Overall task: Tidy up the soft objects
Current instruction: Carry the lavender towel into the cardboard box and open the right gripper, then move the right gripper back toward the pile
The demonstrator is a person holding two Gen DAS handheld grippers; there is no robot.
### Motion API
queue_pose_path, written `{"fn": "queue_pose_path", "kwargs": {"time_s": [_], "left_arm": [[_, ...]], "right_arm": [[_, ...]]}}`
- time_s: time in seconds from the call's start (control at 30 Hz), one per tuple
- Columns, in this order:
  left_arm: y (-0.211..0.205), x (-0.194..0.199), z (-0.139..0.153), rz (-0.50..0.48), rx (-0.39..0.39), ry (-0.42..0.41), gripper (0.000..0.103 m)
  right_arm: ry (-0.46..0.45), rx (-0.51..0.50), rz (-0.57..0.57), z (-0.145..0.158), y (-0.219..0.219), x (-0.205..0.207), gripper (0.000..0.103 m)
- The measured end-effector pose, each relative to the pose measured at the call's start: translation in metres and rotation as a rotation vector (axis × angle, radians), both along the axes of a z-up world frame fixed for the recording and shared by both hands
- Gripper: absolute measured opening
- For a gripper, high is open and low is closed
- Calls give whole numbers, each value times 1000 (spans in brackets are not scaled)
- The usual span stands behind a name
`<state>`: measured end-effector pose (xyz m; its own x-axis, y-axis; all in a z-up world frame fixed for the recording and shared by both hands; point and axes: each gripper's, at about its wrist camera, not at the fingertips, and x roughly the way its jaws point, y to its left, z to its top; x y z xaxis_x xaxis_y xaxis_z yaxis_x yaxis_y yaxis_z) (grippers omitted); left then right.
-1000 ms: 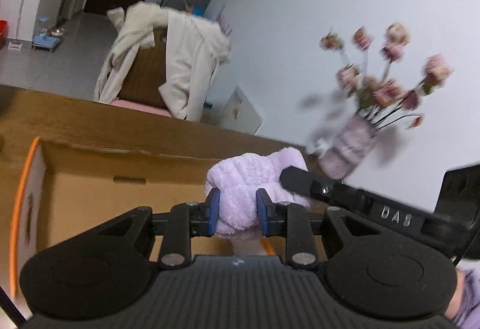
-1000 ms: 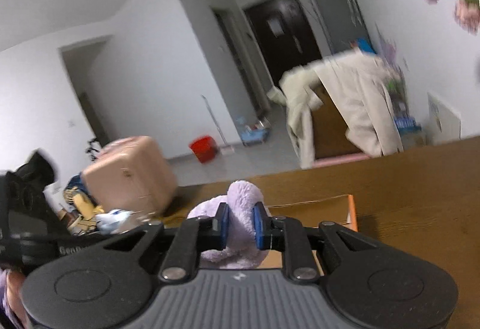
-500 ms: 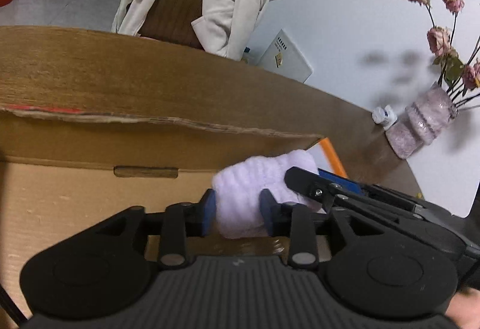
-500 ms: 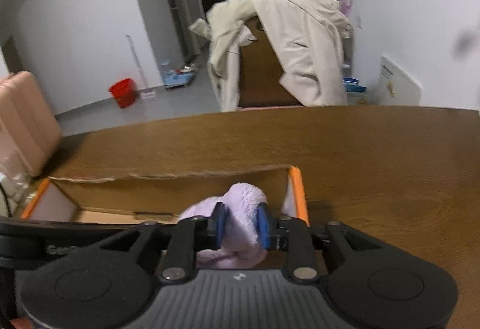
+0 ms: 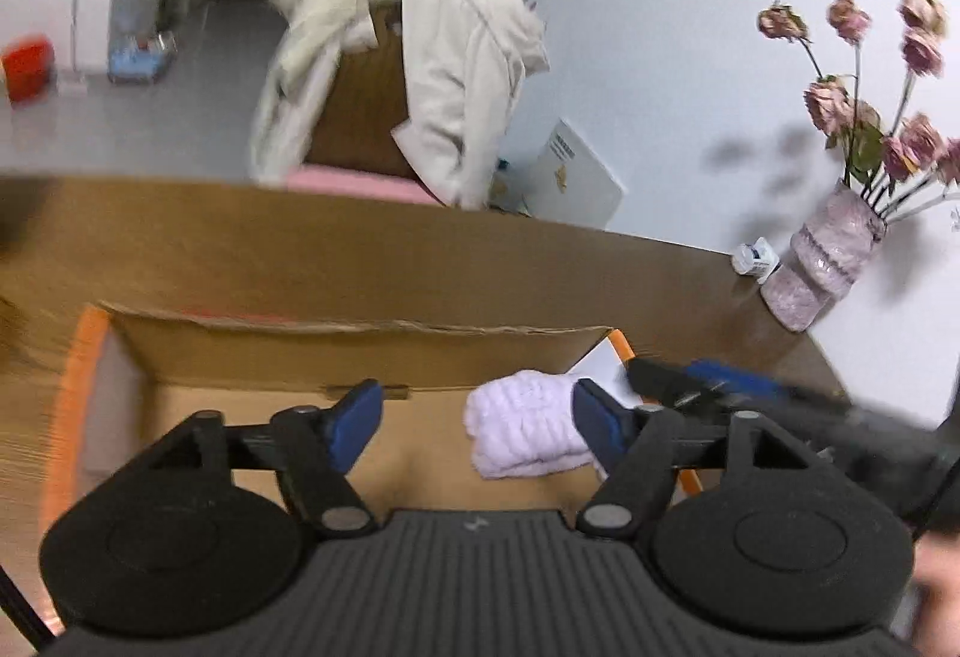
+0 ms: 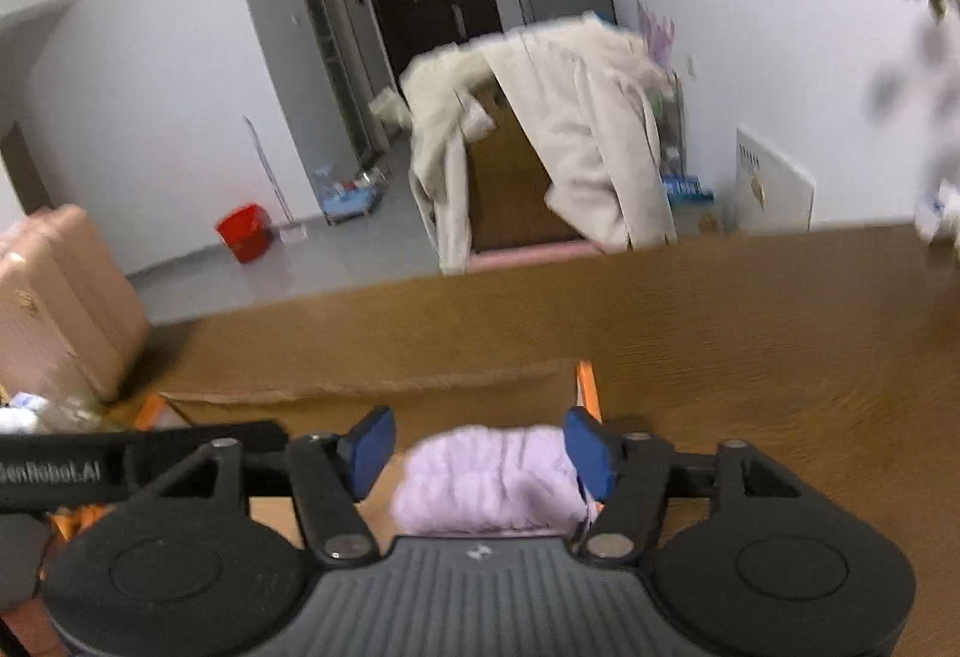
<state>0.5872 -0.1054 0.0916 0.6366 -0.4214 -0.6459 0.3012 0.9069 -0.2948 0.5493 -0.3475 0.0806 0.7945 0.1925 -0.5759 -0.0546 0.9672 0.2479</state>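
Observation:
A folded lilac fluffy towel [image 5: 528, 429] lies inside an open cardboard box [image 5: 360, 351] with orange edges, at the box's right end. My left gripper [image 5: 474, 426] is open above the box, the towel by its right finger. My right gripper [image 6: 480, 453] is open too, and the towel [image 6: 492, 483] lies below and between its spread blue pads [image 6: 591, 453], not squeezed. The right gripper's body [image 5: 720, 387] shows at the right of the left wrist view. The left gripper's body [image 6: 120, 465] shows at the left of the right wrist view.
The box stands on a brown wooden table [image 6: 750, 345]. A vase of dried pink roses [image 5: 828, 261] and a small bottle [image 5: 753, 258] stand at the table's far right. A chair draped with a cream coat [image 5: 420, 87] is behind the table. A pink suitcase [image 6: 54, 309] is at left.
Both grippers have opened and let go of the lilac towel, which now lies in the box. Both grippers have pulled up and back from it.

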Motion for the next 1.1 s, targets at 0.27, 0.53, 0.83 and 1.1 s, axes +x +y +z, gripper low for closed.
{"fn": "queue_pose_path", "kwargs": {"time_s": [0.27, 0.53, 0.83, 1.1], "left_arm": [[51, -113, 64, 101, 130, -205, 92], [98, -236, 71, 203, 149, -332, 100], [119, -391, 16, 152, 70, -442, 103], [121, -468, -29, 169, 91, -430, 103]], "right_arm": [[-132, -61, 50, 73, -1, -107, 88], [-233, -90, 81, 75, 9, -226, 95], [-311, -49, 60, 21, 15, -355, 103], [-309, -71, 42, -29, 39, -445, 103]]}}
